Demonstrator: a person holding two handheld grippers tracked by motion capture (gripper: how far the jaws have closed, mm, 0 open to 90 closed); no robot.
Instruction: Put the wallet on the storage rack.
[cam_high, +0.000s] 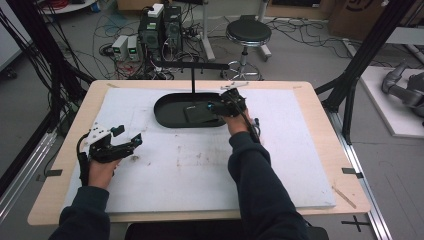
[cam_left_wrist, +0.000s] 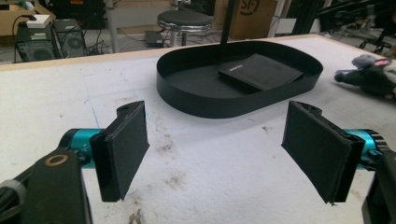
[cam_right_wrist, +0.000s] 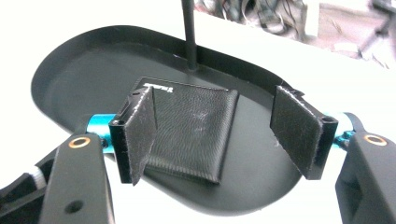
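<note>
Right gripper view had the right tongs (cam_right_wrist: 217, 135) spread wide apart above the black leather wallet (cam_right_wrist: 191, 133), clamped on nothing. One pad hung over the wallet's near left edge, the other well off to its right over bare tray floor. The wallet lay flat in the oval black tray (cam_right_wrist: 70, 74), just in front of the thin upright post (cam_right_wrist: 189, 32) rising from the tray.

From the high view, the right tongs (cam_high: 227, 106) hovered over the tray's right half (cam_high: 165, 107), while the left tongs (cam_high: 122, 140) rested low over the white table (cam_high: 200, 170), also apart and empty, well away from the tray.

The risks, as I judged them: the wallet sat flat with no raised edge, so closing from above could have let the pads skate across the leather or pinch only the top flap, opening it as it lifted. The offset of the pads could have pushed the wallet sideways instead of gripping it. A steep descent could have knocked the tray wall or post and shifted the light tray, since the left tongs were not steadying it.
</note>
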